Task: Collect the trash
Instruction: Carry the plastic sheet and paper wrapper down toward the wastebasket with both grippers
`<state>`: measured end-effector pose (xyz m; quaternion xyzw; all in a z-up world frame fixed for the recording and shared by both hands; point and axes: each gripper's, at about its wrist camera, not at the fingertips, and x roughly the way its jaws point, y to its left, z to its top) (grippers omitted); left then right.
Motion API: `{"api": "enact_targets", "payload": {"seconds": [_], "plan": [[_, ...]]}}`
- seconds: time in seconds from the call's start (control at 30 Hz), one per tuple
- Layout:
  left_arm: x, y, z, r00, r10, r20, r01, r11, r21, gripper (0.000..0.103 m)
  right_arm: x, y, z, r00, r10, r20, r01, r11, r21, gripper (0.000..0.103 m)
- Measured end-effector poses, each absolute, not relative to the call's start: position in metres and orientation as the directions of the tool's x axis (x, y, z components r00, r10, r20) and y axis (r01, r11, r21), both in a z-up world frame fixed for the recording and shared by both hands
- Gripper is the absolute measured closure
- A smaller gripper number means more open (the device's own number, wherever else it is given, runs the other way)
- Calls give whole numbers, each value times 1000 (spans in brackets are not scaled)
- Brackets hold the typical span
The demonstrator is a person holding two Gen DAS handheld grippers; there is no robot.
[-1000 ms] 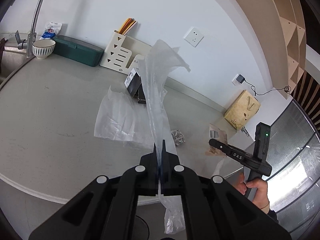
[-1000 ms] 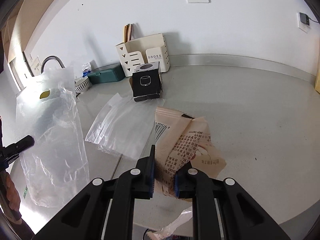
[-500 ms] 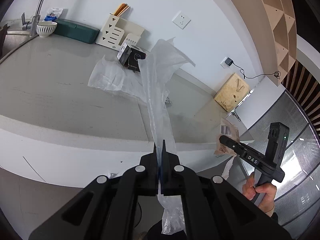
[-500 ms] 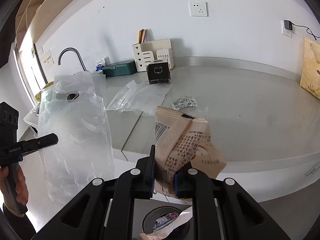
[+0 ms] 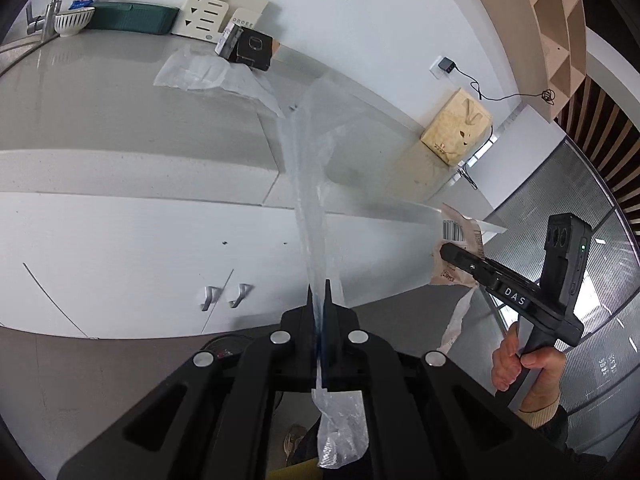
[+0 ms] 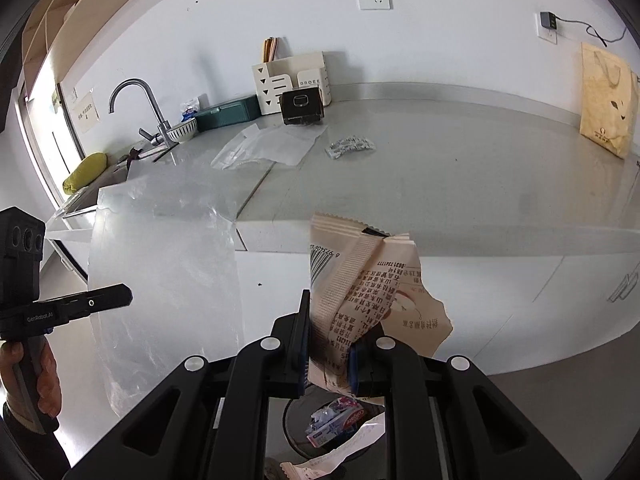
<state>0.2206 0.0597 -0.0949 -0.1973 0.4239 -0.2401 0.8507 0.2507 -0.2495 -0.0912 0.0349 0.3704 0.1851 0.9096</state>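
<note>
Here, my left gripper (image 5: 319, 292) has its jaws pressed together on a clear plastic bag (image 5: 310, 184), which stands up from the fingers in a long sheet and also trails below them in a crumpled tail. My right gripper (image 6: 328, 344) is pinching a torn beige paper wrapper (image 6: 372, 280) printed with dark text and a barcode; the wrapper sticks up and fans out above the blue pads (image 6: 352, 364). Both pieces of trash are held in the air in front of the white cabinet fronts, off the counter's edge. Directly below the right gripper sits a round bin (image 6: 296, 432) on the floor, with a toothpaste box (image 6: 336, 420) and paper scraps inside. My hand (image 5: 520, 364) grips the right gripper's handle, seen from the left wrist view.

Behind, on the grey countertop (image 6: 460, 172), another clear plastic sheet (image 6: 268, 146) lies flat, with a small silver foil wrapper (image 6: 352, 146) just beside it. A black box (image 6: 301, 106) stands near the wall in front of a cream desk organiser (image 6: 288, 80). Further left are a green container (image 6: 228, 112), a bowl (image 6: 182, 130) and a tap (image 6: 138, 108). A tan paper bag (image 6: 606, 100) leans against the wall on the far right.
</note>
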Motion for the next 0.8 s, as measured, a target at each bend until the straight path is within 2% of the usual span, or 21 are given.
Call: {"api": "enact_targets", "payload": {"seconds": [0.37, 0.8], "plan": [[224, 23, -166, 399, -574, -715, 255, 818, -515, 102, 241, -266, -161, 610, 375, -698, -259, 927, 272, 85], [259, 3, -286, 240, -542, -806, 143, 841, -522, 102, 270, -255, -281, 457, 417, -786, -206, 909, 363, 84]]}}
